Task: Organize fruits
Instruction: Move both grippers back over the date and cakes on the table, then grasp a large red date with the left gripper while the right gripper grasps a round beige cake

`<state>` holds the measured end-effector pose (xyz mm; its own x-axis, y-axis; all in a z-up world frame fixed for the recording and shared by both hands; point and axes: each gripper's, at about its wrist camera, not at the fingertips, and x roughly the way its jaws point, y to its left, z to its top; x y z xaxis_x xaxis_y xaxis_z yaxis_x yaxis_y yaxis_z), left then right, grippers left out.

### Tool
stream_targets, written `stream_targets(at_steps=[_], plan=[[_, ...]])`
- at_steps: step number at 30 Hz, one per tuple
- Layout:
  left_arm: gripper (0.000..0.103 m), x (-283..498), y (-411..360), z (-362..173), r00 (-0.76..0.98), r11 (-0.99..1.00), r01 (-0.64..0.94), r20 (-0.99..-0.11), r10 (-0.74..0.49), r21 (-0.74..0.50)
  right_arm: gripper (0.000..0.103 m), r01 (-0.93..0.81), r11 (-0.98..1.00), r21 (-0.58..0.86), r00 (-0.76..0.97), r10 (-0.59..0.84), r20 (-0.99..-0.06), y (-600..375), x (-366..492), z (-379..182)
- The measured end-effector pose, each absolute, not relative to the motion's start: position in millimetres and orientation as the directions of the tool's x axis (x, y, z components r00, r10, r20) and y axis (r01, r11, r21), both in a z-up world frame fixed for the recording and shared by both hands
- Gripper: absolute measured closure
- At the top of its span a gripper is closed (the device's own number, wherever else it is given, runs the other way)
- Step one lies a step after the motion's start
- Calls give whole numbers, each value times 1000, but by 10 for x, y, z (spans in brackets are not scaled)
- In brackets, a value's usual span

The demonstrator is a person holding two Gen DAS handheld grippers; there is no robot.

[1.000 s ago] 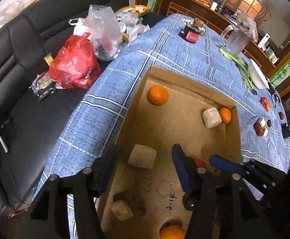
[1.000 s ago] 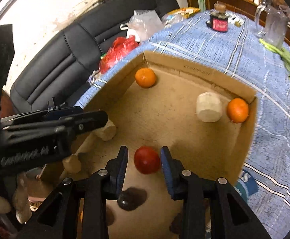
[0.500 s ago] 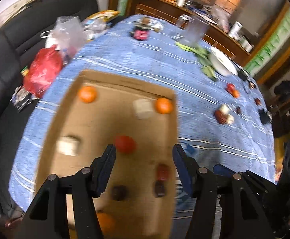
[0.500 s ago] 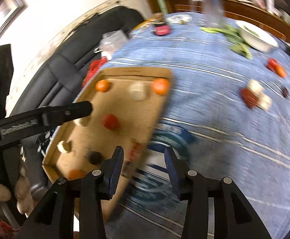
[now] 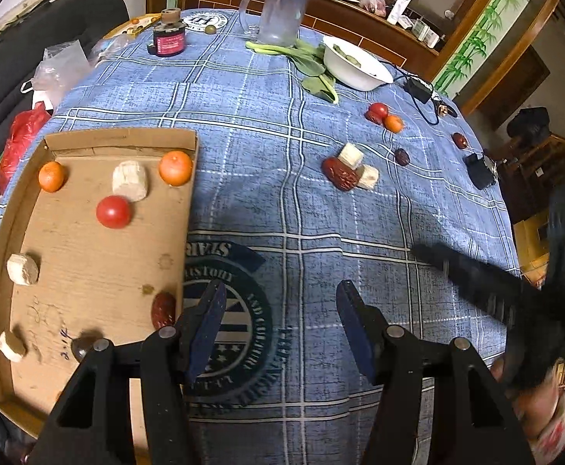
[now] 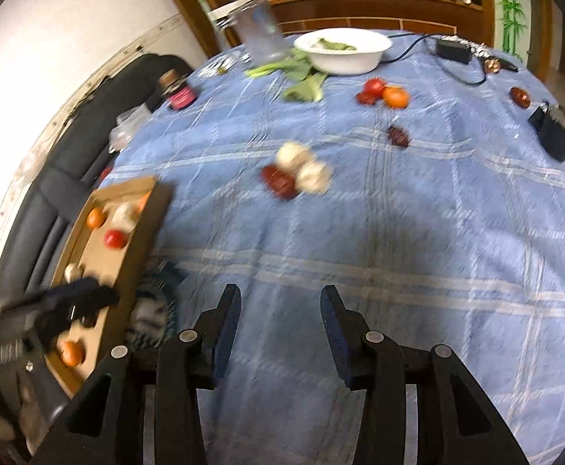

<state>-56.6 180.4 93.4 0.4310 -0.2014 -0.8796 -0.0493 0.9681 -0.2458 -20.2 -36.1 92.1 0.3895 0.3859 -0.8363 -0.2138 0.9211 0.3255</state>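
Observation:
A cardboard box point(image 5: 88, 271) lies on the left of the blue checked cloth. It holds a red tomato point(image 5: 114, 212), two oranges point(image 5: 175, 167) point(image 5: 51, 176), pale chunks point(image 5: 129, 181) and a red date point(image 5: 163, 309). Loose on the cloth are a date with two pale chunks point(image 5: 340, 173) point(image 6: 280, 182), a tomato point(image 5: 378, 110) beside a small orange point(image 5: 393, 123), and dark dates point(image 5: 402, 157). My left gripper point(image 5: 281, 286) hangs open over the round logo just right of the box, nothing between its fingers. My right gripper point(image 6: 279, 290) is open and empty over bare cloth, further right.
At the far side stand a white bowl point(image 5: 356, 64), leafy greens point(image 5: 305, 62), a glass pitcher point(image 5: 282, 11) and a dark jar point(image 5: 169, 37). A black charger with cable point(image 5: 418, 89) and a small black device point(image 5: 480, 170) lie at the right. A black sofa point(image 5: 11, 38) with bags lies beyond the table's left edge.
Both grippers swung out of the box to the right, over the cloth. The right gripper let go of the red tomato, which now lies in the box, and its jaws stand wider.

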Motion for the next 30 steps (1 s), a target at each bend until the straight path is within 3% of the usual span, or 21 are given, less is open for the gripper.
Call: stream_targets(at_steps=[7, 14, 20, 23, 30], plan=[[45, -685, 1808, 861, 424, 966, -86, -886, -187, -245, 57, -207, 922, 329, 405, 386, -828, -267, 545, 858], [45, -724, 1888, 751, 405, 957, -135, -895, -184, -258, 57, -240, 935, 261, 343, 334, -878, 168, 1064, 510], [45, -641, 1882, 721, 408, 951, -129, -889, -207, -280, 54, -158, 942, 297, 372, 335, -865, -298, 840, 617], [45, -567, 1829, 703, 407, 949, -112, -884, -228, -296, 54, -112, 975, 191, 423, 221, -879, -584, 652, 777], [45, -416, 1619, 621, 390, 945, -58, -879, -274, -321, 54, -122, 960, 252, 453, 279, -847, -917, 454, 904]])
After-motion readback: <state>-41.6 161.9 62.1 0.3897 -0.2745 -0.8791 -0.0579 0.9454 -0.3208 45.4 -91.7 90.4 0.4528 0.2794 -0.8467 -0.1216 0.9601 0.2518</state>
